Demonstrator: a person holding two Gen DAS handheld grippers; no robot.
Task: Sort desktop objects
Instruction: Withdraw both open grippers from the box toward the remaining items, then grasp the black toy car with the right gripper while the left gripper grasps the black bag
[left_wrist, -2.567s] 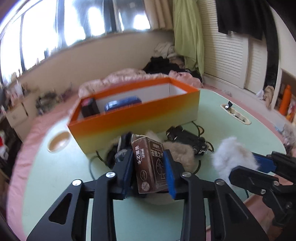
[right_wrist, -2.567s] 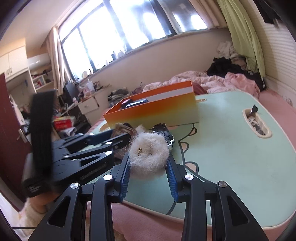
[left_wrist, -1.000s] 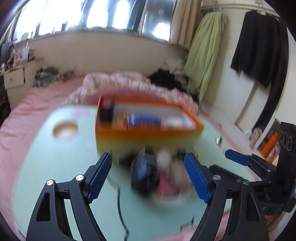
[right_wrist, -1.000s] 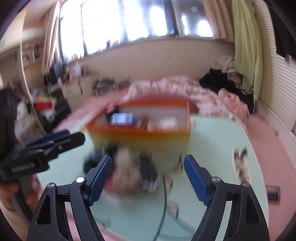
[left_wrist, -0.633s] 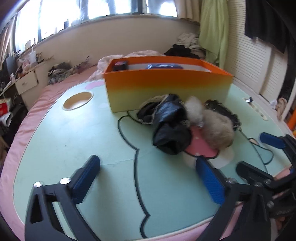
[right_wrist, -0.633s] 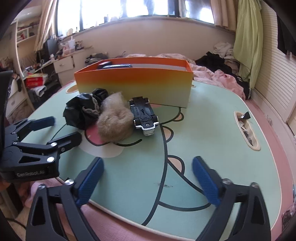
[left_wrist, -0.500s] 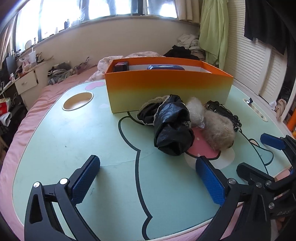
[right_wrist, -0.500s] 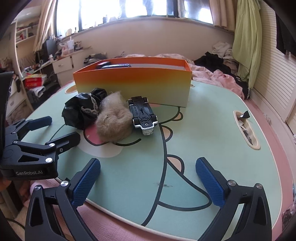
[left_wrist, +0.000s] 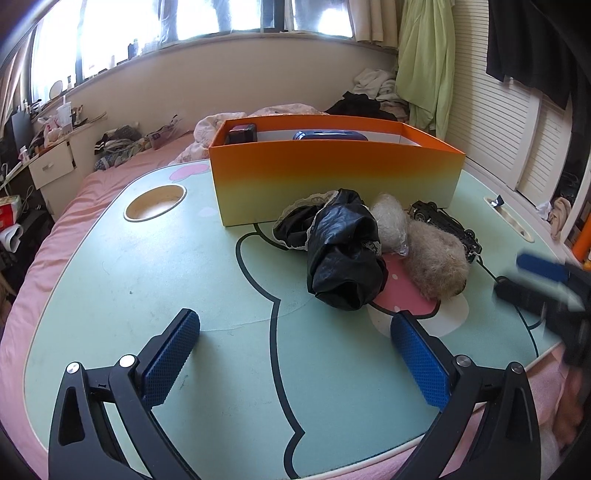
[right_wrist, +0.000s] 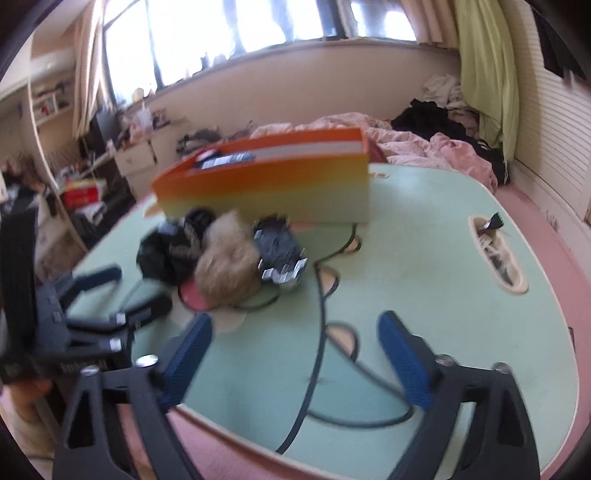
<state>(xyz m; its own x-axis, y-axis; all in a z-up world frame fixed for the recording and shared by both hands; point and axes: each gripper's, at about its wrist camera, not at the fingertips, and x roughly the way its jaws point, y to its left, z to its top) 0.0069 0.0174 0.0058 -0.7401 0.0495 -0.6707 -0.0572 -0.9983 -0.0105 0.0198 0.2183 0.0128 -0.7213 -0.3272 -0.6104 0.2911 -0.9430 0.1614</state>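
The orange box (left_wrist: 334, 173) stands toward the far side of the pale green table (left_wrist: 147, 280) in the left wrist view, with a dark item (left_wrist: 242, 133) and a blue case (left_wrist: 330, 135) showing above its rim. Just in front of it lies a small heap: a crumpled black bag (left_wrist: 343, 258), a pale fluffy ball (left_wrist: 389, 223), a tan fur puff (left_wrist: 436, 264) and a black toy car (left_wrist: 448, 225) (the car sits behind the puff, nearest the box's right end). The left gripper (left_wrist: 295, 354) hovers over bare tabletop short of the heap, jaws spread wide with nothing between them. The right gripper (left_wrist: 543, 284) shows blurred at the right edge.

In the right wrist view, which is blurred, the orange box (right_wrist: 269, 184) again sits beyond the heap, the tan fur puff (right_wrist: 227, 273) beside the black toy car (right_wrist: 280, 254). The right gripper (right_wrist: 295, 354) is open and empty, its jaws having just been closing a little over bare table (right_wrist: 424, 266). The left gripper (right_wrist: 122, 295) appears at the left.
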